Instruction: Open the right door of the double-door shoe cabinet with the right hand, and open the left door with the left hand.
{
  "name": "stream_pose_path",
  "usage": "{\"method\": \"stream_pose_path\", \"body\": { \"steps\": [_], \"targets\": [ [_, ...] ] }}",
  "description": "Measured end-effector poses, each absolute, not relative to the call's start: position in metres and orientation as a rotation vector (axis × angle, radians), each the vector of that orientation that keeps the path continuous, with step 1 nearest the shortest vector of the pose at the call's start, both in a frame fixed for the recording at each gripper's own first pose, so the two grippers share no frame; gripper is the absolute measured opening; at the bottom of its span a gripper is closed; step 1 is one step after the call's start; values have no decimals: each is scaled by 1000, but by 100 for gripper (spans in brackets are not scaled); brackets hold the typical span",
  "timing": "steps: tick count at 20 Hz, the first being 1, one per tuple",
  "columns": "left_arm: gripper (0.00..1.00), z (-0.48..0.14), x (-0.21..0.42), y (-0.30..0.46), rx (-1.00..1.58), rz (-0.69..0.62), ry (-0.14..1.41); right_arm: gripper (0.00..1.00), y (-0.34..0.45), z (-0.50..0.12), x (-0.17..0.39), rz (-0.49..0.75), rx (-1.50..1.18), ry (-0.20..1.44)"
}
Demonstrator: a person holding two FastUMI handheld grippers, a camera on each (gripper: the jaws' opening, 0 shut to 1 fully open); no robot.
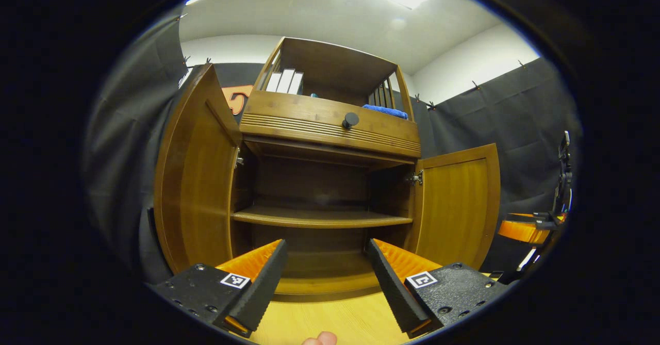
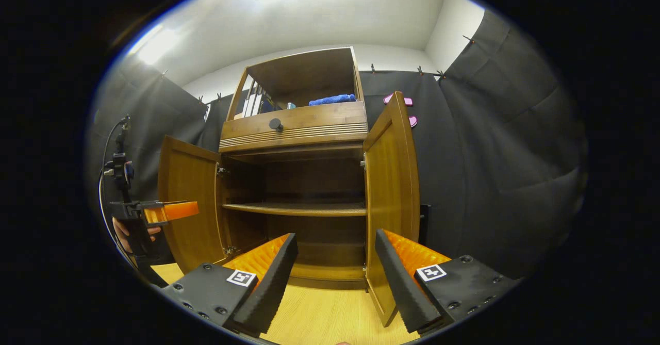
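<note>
The shoe cabinet stands upright on the wooden floor, straight ahead of both grippers. Its left door is swung wide, reaching out toward the left gripper, whose fingers are spread with nothing between them and touching neither door. The middle shelf runs level across the cabinet. The right door also stands open, just ahead of the right gripper, likewise spread and holding nothing. The cabinet's back is too dark to make out.
</note>
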State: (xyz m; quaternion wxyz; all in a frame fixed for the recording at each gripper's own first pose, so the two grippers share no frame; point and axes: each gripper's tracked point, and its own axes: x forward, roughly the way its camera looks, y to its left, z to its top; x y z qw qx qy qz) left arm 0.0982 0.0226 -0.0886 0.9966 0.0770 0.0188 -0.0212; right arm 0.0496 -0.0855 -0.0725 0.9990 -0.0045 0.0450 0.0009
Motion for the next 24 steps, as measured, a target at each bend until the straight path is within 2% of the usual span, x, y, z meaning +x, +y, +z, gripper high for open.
{"method": "stream_pose_path", "body": {
  "steps": [1, 8, 10, 11, 16, 17, 18, 19, 21, 22, 23, 24],
  "targets": [
    [97, -88, 99, 23, 154, -39, 32, 89, -85, -71, 49, 1, -12, 83],
    [93, -87, 98, 19, 183, -39, 23, 89, -86, -76, 48, -1, 0, 94],
    [97, -85, 96, 20, 185, -35, 16, 89, -89, -74, 48, -4, 6, 91],
    [95, -84, 95, 21, 187, -33, 14, 98, -88, -73, 47, 0, 9, 85],
    [93, -86, 93, 22, 188, -30, 20, 98, -85, -72, 47, 3, 0, 82],
    [93, -88, 94, 23, 189, -28, 27, 89, -83, -75, 48, 7, -1, 87],
    [93, -90, 95, 24, 187, -27, 31, 98, -82, -77, 48, 9, -3, 94],
    [95, -91, 94, 25, 183, -28, 34, 98, -81, -78, 48, 11, -6, 99],
    [93, -93, 95, 27, 178, -24, 39, 98, -81, -79, 49, 10, -12, 109],
    [95, -92, 95, 28, 177, -21, 36, 89, -81, -78, 49, 10, -15, 108],
    [95, -92, 97, 29, 177, -19, 33, 98, -81, -77, 49, 7, -20, 104],
    [95, -92, 99, 30, 178, -17, 34, 98, -82, -76, 49, 3, -25, 100]
  ]
}}
